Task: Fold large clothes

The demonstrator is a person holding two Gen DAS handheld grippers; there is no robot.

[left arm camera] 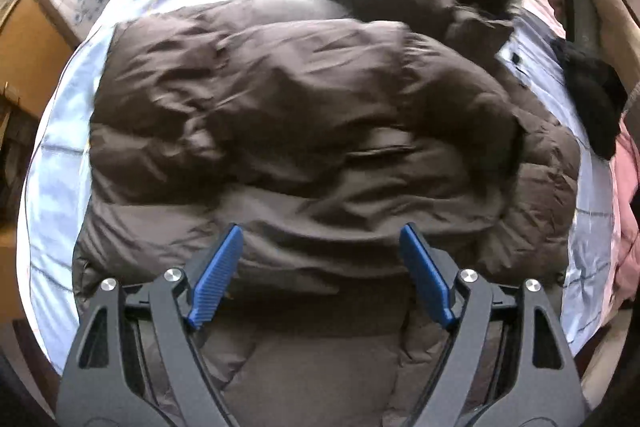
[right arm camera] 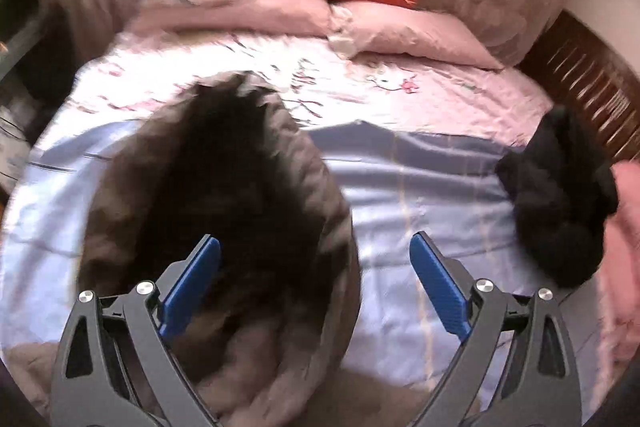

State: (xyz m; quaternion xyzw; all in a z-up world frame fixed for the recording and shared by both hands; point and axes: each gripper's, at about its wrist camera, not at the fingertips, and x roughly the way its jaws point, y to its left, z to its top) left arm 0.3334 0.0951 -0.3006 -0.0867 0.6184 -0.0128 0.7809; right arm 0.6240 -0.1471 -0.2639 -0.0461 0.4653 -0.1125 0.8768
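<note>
The brown puffer coat (left arm camera: 304, 131) lies spread across the pale blue sheet (left arm camera: 52, 163), its fur-trimmed hood (right arm camera: 224, 183) bunched at one end. Expect it to be bulky, soft and springy, with a slick shell that will likely slide, so take it by a hem or seam edge. Your left gripper (left arm camera: 322, 275) hovers over it, jaws wide, holding nothing; your right gripper (right arm camera: 316, 283) is equally wide beside the hood. No containers show here.
</note>
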